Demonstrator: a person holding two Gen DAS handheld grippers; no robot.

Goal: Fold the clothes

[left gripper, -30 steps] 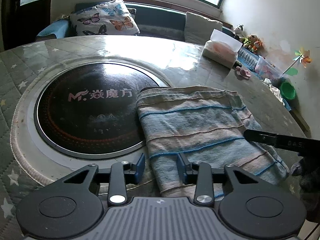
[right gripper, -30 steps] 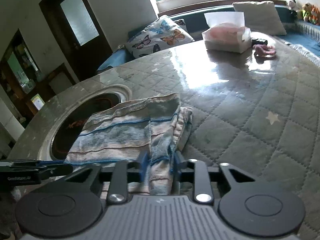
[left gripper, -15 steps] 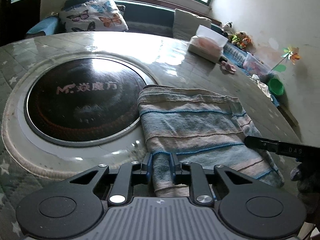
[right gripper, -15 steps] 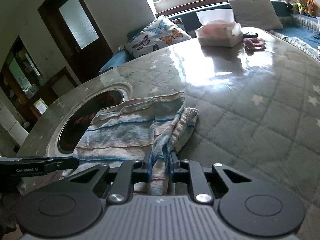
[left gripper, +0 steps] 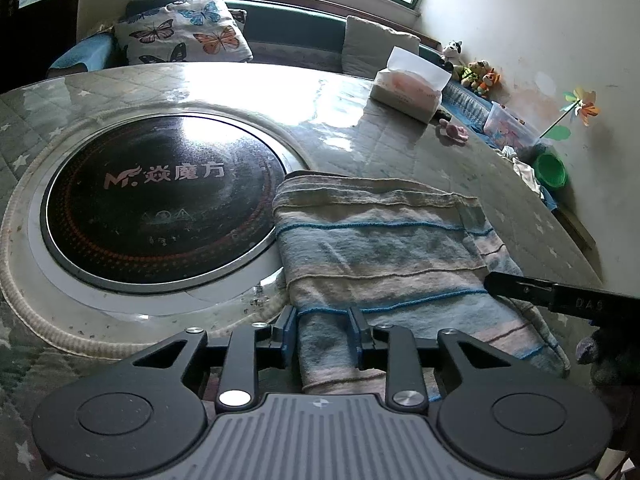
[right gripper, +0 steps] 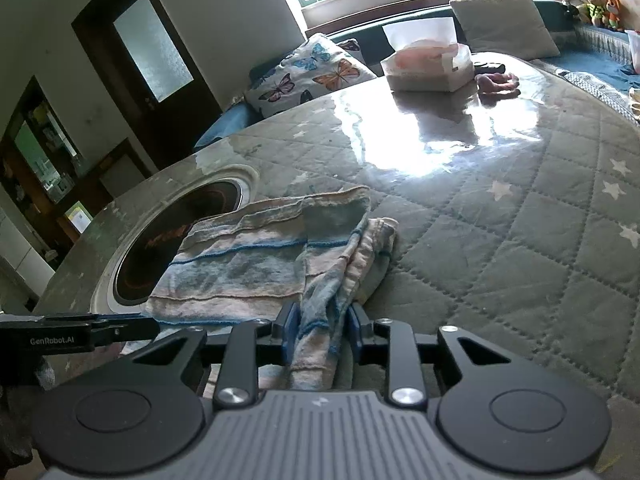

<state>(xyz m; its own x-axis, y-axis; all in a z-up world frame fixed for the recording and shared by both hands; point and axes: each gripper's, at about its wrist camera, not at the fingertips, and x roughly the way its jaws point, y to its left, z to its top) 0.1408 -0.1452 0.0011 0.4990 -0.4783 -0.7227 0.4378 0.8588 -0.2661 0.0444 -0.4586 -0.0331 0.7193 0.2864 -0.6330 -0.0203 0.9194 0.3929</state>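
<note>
A striped blue, pink and beige towel (left gripper: 380, 248) lies folded on the round table, its left edge over the rim of the black hob (left gripper: 160, 200). My left gripper (left gripper: 322, 330) straddles the towel's near left edge; its jaws are opening and the cloth sits loosely between the pads. My right gripper (right gripper: 322, 330) is at the near right edge, where the towel (right gripper: 248, 264) is bunched into a ridge. Its jaws are opening too, with that ridge between them. Each gripper's fingers (left gripper: 520, 288) (right gripper: 100, 330) show in the other's view.
The table (right gripper: 500, 240) has a quilted star-patterned cover under a glossy sheet. A tissue box (left gripper: 408, 88) and a small pink object (left gripper: 454, 133) sit at its far side. A bench with cushions (left gripper: 188, 32) runs behind it, and a green bowl (left gripper: 552, 168) stands by the right wall.
Both grippers pinched the towel's near edge half a second ago and have since widened again. The towel lies much as before.
</note>
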